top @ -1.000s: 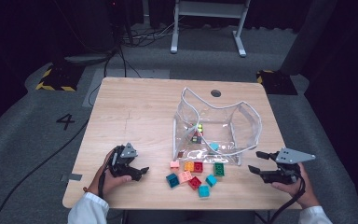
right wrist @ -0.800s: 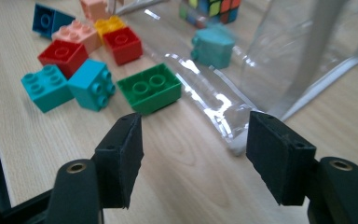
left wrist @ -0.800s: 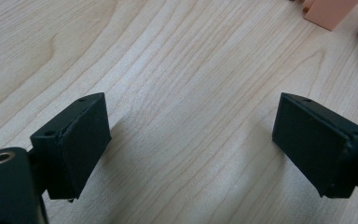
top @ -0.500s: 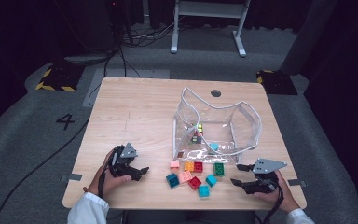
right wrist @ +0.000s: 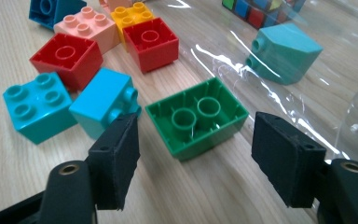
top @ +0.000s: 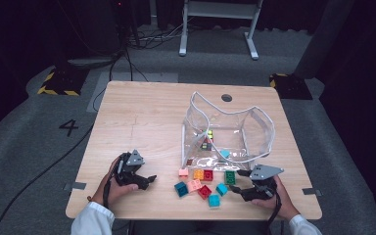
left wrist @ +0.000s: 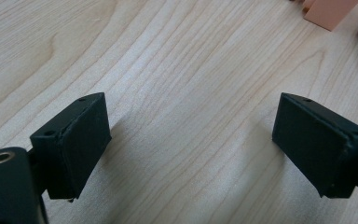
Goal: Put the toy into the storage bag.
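Green brick [right wrist: 196, 116]: upside down near the tabletop's [top: 142, 117] front edge, beside the clear bag [top: 227, 129].
Progress: a few pieces inside the bag; about nine bricks loose outside.
Right gripper [right wrist: 196, 154]: fingers just opening, released, brick ahead between them, untouched.
Left gripper [left wrist: 191, 140]: fingers spread, empty, over bare wood.

The green brick [right wrist: 196, 116] lies upside down on the wooden counter [right wrist: 223, 186], its hollow underside with two round tubes facing up, turned at a slant in the right gripper view. It sits apart from the other bricks, near a turquoise brick [right wrist: 105, 100] lying on its side, and just beside the edge of the clear plastic bag [right wrist: 279, 93]. In the high view the green brick [top: 230, 177] is at the right end of the cluster.
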`<state>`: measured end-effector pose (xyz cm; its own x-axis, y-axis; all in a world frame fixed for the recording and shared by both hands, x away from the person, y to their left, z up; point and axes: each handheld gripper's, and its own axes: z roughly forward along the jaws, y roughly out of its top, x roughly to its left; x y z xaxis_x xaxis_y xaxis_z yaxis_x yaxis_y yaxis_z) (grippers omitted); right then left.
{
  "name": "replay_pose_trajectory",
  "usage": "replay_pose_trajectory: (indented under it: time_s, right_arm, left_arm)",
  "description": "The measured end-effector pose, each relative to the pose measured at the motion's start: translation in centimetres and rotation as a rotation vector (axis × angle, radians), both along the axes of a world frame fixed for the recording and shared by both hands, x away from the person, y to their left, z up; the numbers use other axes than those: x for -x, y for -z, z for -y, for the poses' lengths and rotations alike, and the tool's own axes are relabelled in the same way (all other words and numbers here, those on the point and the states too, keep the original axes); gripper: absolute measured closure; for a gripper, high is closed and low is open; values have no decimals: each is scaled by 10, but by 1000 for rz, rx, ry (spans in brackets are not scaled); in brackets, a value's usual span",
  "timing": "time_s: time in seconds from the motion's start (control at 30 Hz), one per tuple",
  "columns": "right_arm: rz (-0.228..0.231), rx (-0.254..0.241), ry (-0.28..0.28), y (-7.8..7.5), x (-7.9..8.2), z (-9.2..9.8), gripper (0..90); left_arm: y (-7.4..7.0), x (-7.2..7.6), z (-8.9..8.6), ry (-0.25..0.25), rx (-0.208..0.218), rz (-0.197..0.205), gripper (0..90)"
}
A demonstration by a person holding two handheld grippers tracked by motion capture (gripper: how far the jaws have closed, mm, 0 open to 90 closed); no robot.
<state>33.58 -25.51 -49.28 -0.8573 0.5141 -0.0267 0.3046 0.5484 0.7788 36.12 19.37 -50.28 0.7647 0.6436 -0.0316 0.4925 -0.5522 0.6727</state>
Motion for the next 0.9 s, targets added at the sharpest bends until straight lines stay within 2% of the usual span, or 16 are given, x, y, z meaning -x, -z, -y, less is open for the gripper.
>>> replay_pose_trajectory:
  time_s: [0.07,0.17,0.2,0.27,0.33,0.37,0.43,0.57,0.77,0.8,0.83,0.9]
  right_arm:
    - [5,17,19,0,-2,-4,298]
    - [13,13,15,0,-5,-7,297]
    - [-6,18,32,0,-3,-9,298]
    - [-9,17,28,0,-4,-12,298]
    - [3,28,17,2,-6,-16,299]
    - [34,32,-3,3,-9,-19,302]
    - [27,28,3,4,-9,-21,304]
    - [31,68,15,7,-9,-25,343]
    - [42,66,14,7,-8,-22,351]
    - [39,64,17,8,-7,-22,351]
    - [12,63,32,7,-5,-21,351]
    - [12,62,30,7,-4,-20,351]
  left_arm:
    - [0,0,0,-1,-1,-1,113]
    - [0,0,0,-1,-1,-1,113]
    - [0,0,0,-1,-1,-1,113]
    - [0,0,0,0,0,-3,113]
    - [0,0,0,0,-1,-2,113]
    - [0,0,0,-1,0,-2,113]
    - [0,0,0,0,-1,-1,113]
    - [0,0,0,0,-1,-2,113]
    - [0,0,0,-1,-1,-1,113]
    - [0,0,0,0,-1,-1,113]
    - [0,0,0,0,-1,-1,113]
    - [0,0,0,0,0,-3,113]
